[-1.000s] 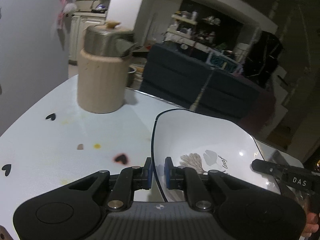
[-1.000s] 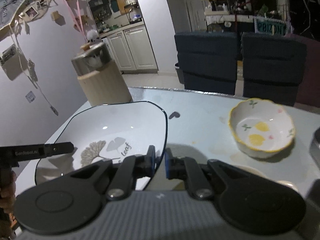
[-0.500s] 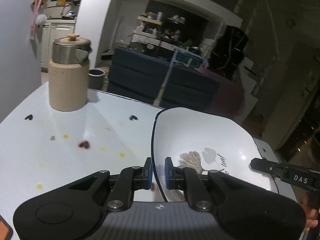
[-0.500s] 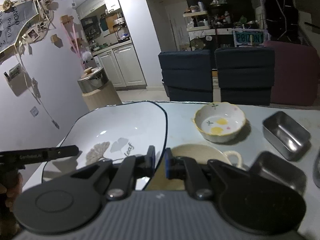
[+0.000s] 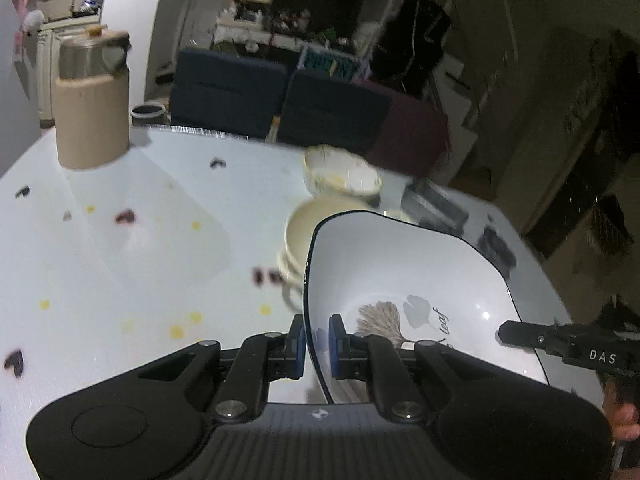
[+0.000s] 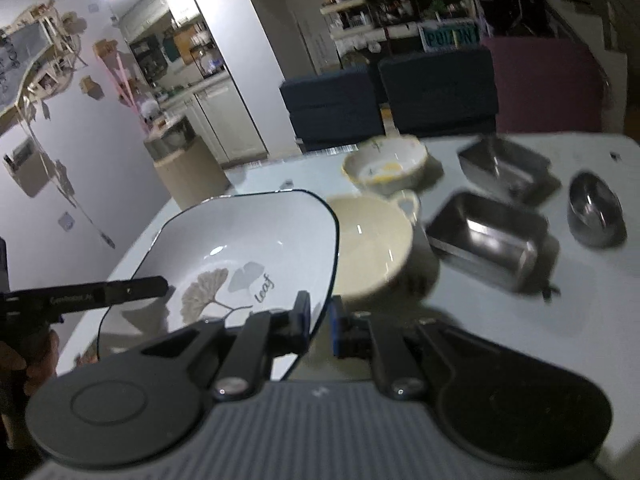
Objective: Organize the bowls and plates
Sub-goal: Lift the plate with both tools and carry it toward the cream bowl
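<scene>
A large white square-ish ceramic bowl with a thin dark rim and a grey-brown leaf print is held up over the pale glossy table by both grippers at once. The left gripper is clenched on the bowl's left rim, one blue-padded finger outside the wall and the other inside; the right gripper is clenched on the opposite rim in the same way, with its left finger inside the bowl and its right finger outside. Each gripper's black body shows at the far edge of the other's view, with part of a person's hand behind the left one. The held bowl hangs just beside, and in the left view partly in front of, a cream-coloured round ceramic bowl with a handle that sits on the table; whether the two touch cannot be told. Beyond the cream bowl stands a small white bowl with a yellow rim and yellow fruit marks inside. To the right of these lie two rectangular stainless steel trays, one nearer and one farther, and a small round steel bowl well apart at the table's right side. At the far left corner stands a tall beige cylindrical container with a metal lid. Small dark heart shapes and yellow dots mark the tabletop.
</scene>
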`<state>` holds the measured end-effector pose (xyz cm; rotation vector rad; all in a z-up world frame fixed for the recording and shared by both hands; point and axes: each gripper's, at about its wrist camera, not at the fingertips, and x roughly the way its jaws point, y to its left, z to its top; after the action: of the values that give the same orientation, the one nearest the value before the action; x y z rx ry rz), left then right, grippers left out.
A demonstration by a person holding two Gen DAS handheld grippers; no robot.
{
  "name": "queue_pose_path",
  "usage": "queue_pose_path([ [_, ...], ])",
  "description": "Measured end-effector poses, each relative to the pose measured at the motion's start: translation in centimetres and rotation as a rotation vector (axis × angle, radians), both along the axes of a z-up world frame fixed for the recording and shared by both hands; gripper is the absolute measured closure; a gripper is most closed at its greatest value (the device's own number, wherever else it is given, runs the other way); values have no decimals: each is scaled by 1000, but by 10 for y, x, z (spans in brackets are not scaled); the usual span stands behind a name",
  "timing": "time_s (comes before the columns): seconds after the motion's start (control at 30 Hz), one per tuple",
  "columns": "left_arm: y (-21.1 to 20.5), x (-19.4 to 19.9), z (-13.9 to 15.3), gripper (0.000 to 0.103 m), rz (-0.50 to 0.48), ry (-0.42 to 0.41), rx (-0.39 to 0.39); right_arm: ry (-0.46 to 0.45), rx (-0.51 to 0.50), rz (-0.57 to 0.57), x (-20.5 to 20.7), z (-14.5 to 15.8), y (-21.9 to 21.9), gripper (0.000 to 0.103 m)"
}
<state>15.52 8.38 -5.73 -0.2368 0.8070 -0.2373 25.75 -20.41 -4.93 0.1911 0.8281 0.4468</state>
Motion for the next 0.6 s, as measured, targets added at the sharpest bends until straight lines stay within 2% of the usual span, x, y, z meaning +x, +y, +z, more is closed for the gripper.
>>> queue_pose_path([
  [0.33,11,-4,-40,91,-16,109,14,133,-86,66,-28,-52,7,91],
  [0.6,15,3,-60,91,-14,159,24,192,-134,90,-21,-68,25,90],
])
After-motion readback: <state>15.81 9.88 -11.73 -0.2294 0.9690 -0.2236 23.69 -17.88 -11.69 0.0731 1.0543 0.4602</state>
